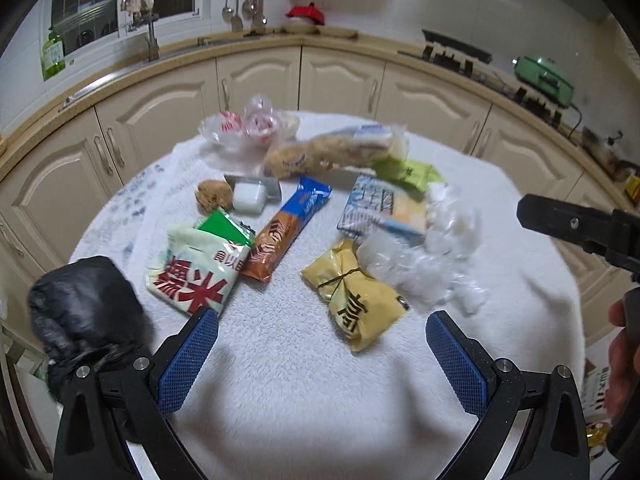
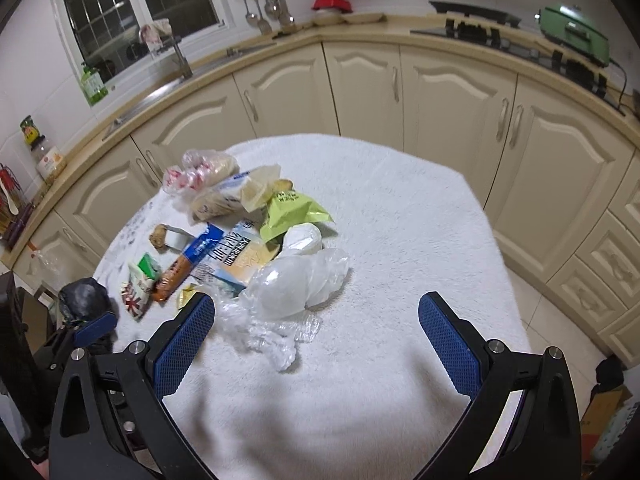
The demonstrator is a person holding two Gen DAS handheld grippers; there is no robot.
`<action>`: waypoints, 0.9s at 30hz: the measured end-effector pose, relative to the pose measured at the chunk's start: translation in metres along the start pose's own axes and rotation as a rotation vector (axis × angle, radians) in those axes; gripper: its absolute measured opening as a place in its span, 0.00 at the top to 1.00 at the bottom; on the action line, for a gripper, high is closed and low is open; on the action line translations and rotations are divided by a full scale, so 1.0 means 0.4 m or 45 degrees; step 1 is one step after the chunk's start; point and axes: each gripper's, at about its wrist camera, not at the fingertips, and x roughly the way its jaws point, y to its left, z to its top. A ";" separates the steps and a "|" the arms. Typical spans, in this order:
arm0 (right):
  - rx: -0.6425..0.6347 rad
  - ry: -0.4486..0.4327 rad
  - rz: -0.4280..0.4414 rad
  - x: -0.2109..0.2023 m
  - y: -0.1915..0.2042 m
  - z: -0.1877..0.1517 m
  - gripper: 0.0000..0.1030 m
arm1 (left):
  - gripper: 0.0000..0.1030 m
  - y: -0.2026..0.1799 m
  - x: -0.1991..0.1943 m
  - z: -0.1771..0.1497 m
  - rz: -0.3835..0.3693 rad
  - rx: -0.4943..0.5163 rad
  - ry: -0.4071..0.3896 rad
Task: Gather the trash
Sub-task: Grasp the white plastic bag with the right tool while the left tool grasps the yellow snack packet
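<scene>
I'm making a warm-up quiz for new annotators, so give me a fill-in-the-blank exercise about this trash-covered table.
1. Both the left gripper and the right gripper are ____, holding nothing.
2. The wrappers lie on a fluffy ____ cloth covering the table.
3. The crumpled bag at the table's left edge is ____ in colour.
4. The crumpled clear plastic film lies nearest the ____ gripper.

Missing words: open; white; black; right
</scene>
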 end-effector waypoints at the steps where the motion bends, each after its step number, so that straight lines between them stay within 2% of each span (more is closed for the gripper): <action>1: -0.003 0.008 0.005 0.015 0.001 0.003 0.00 | 0.01 -0.002 0.008 -0.001 0.004 0.002 0.012; 5: -0.026 0.049 0.001 0.083 0.008 0.020 0.01 | 0.01 -0.023 0.051 0.023 0.004 0.036 0.029; 7: -0.041 0.086 -0.002 0.126 0.013 0.026 0.07 | 0.04 -0.036 0.080 0.030 -0.006 0.058 0.044; 8: -0.046 0.107 -0.006 0.147 0.014 0.027 0.09 | 0.11 -0.036 0.106 0.038 -0.006 0.068 0.053; 9: -0.051 0.132 0.006 0.167 0.014 0.027 0.13 | 0.16 -0.042 0.117 0.040 0.034 0.075 0.054; 11: -0.063 0.165 0.037 0.194 0.016 0.026 0.26 | 0.44 -0.043 0.159 0.053 0.011 0.078 0.082; 13: -0.069 0.168 0.071 0.202 0.016 0.018 0.35 | 0.47 -0.040 0.176 0.047 0.003 0.073 0.080; 15: -0.072 0.160 0.101 0.197 0.013 0.012 0.40 | 0.51 -0.030 0.189 0.062 -0.024 0.052 0.078; 17: -0.066 0.151 0.124 0.189 0.006 0.007 0.42 | 0.67 -0.016 0.200 0.072 -0.037 0.030 0.076; 21: -0.004 0.108 0.195 0.151 -0.022 -0.005 0.42 | 0.72 0.011 0.211 0.083 -0.086 -0.022 0.082; 27: 0.045 0.057 0.187 0.078 -0.061 -0.025 0.42 | 0.73 0.021 0.190 0.067 -0.112 -0.052 0.077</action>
